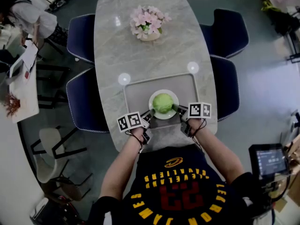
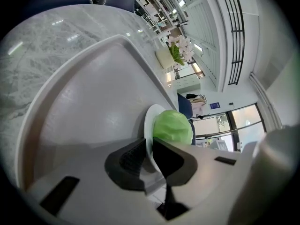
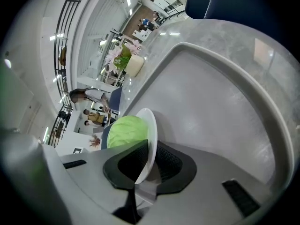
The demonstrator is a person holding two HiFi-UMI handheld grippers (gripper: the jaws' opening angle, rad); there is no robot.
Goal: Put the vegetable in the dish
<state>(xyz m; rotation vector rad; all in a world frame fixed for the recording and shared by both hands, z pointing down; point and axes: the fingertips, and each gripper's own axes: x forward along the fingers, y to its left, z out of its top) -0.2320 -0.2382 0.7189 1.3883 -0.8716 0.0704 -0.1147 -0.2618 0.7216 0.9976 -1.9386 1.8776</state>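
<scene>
1. On the left side of the head view, two dark blue chairs [image 1: 84, 102] are drawn up to a pale stone table [image 1: 117, 32]. A pot of pink flowers [image 1: 149, 22] is set near the table's far end.
2. Near the table's front edge a grey tray [image 1: 140, 86] is laid, and a small round white disc [image 1: 124, 78] is seen just beyond its far left corner.
3. A white dish [image 1: 163, 117] is seen over the near part of the tray, and the left gripper [image 1: 151, 112] is held at the dish's left side. In the left gripper view, this gripper [image 2: 149, 156] is clamped on the dish's rim [image 2: 149, 121], with one dark pad on each face of the rim. Whether the dish rests on the tray [image 2: 93, 102] or is raised off it cannot be told.
4. A round green cabbage [image 1: 162, 102] lies in the middle of the dish, between the two grippers and touched by neither. In the left gripper view the cabbage [image 2: 173, 128] is seen just past the jaw tips, inside the rim.
5. The right gripper [image 1: 177, 108] is held at the dish's right side. In the right gripper view, this gripper [image 3: 149, 161] is likewise clamped on the thin rim [image 3: 151, 125], and the cabbage [image 3: 126, 131] is seen just beyond the jaws.
6. A second white disc [image 1: 193, 67] is seen past the tray's far right corner, and two more dark blue chairs [image 1: 225, 90] are placed along the table's right side.
</scene>
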